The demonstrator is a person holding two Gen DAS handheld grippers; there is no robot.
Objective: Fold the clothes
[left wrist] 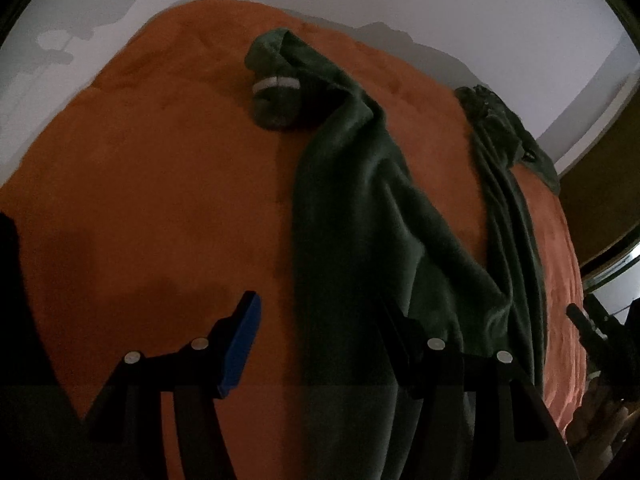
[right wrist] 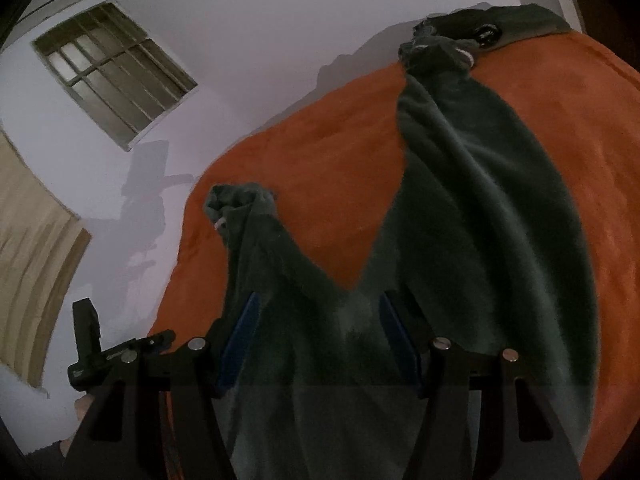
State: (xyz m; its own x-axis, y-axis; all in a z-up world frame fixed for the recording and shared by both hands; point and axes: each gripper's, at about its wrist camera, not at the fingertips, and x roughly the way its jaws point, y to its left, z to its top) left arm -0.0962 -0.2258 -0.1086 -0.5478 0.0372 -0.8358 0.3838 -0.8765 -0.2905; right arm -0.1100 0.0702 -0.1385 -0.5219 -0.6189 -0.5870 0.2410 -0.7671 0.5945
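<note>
Dark green trousers (left wrist: 360, 200) lie spread on an orange blanket (left wrist: 140, 200), both legs running away from me. One cuff with a white stripe (left wrist: 276, 84) is crumpled at the far end. My left gripper (left wrist: 320, 336) is open. The cloth passes beside its right finger, and its blue left pad (left wrist: 240, 344) stands bare over the blanket. In the right wrist view the trousers (right wrist: 480, 200) fork just beyond my right gripper (right wrist: 318, 332). That gripper stands open too, with green cloth filling the gap between its blue pads; I see no squeeze on it.
The blanket (right wrist: 328, 168) covers a bed against a pale wall with a barred window (right wrist: 112, 68). A brown panel (left wrist: 600, 200) stands right of the bed. The other gripper (left wrist: 592, 328) and a hand (left wrist: 600, 420) show at the right edge. Left of the trousers the blanket is bare.
</note>
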